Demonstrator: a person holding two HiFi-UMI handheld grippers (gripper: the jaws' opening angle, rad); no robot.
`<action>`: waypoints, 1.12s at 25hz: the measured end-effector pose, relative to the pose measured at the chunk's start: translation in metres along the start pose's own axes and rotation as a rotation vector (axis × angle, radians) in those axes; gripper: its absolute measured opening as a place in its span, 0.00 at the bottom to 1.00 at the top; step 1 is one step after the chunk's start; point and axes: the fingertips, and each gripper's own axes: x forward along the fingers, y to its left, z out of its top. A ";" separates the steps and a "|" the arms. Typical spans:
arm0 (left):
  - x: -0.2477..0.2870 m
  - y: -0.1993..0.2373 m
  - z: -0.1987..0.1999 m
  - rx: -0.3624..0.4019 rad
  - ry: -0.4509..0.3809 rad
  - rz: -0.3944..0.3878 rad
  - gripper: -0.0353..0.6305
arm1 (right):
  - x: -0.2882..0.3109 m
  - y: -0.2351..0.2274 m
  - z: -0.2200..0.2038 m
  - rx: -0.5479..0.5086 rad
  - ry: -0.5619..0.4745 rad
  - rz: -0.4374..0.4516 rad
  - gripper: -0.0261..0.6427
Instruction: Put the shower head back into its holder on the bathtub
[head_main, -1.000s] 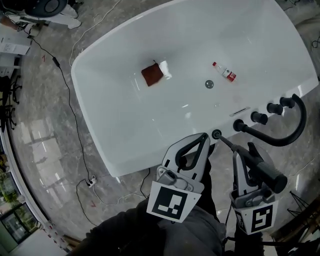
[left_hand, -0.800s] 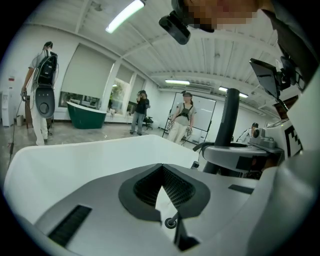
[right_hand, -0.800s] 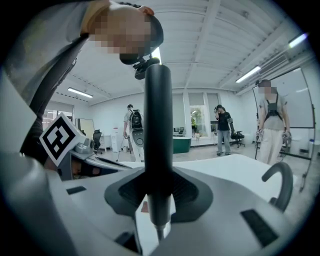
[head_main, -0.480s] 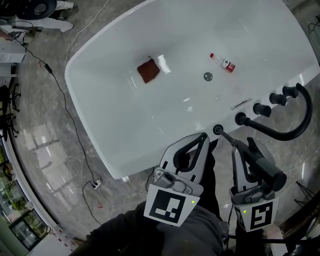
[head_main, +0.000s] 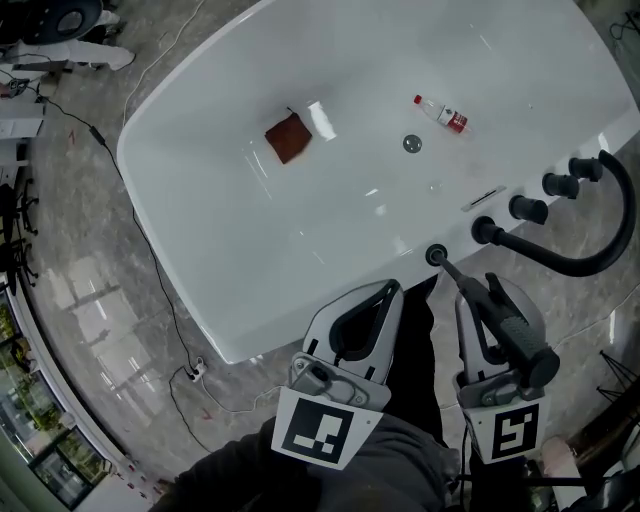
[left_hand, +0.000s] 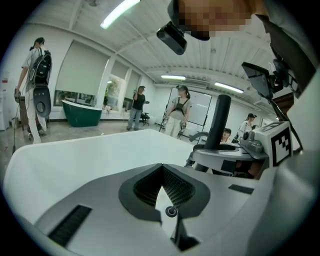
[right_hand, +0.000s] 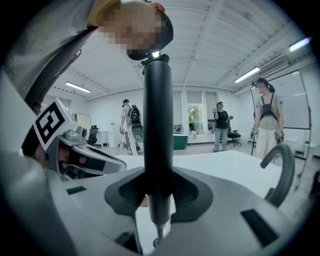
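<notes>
Left claw: my left gripper (head_main: 388, 294) (left_hand: 161, 174) hangs just short of the tub's near rim, jaws pressed together with nothing in them.
Right claw: my right gripper (head_main: 491, 300) (right_hand: 157, 190) is clamped on the handle of the black shower head (head_main: 518, 338) (right_hand: 157, 130).
Shower head: it lies along the jaws, its thin end aimed at the holder (head_main: 435, 254) and right at its edge; I cannot tell if it has entered.
Fittings: a curved black spout (head_main: 592, 255) and three black knobs (head_main: 527, 208) stand on the bathtub (head_main: 200, 260) rim, right of the holder.
Basin: brown cloth (head_main: 288, 138), drain (head_main: 412, 144) and small bottle (head_main: 443, 113) lie well apart.
</notes>
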 end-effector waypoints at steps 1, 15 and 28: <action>-0.001 0.001 -0.004 0.000 0.009 -0.001 0.06 | 0.000 -0.001 -0.003 0.002 0.002 -0.005 0.23; -0.004 0.008 -0.038 -0.042 0.075 0.008 0.06 | 0.012 -0.004 -0.045 0.033 0.032 -0.030 0.23; 0.003 0.008 -0.053 -0.045 0.089 0.000 0.06 | 0.023 -0.007 -0.075 0.043 0.060 -0.022 0.23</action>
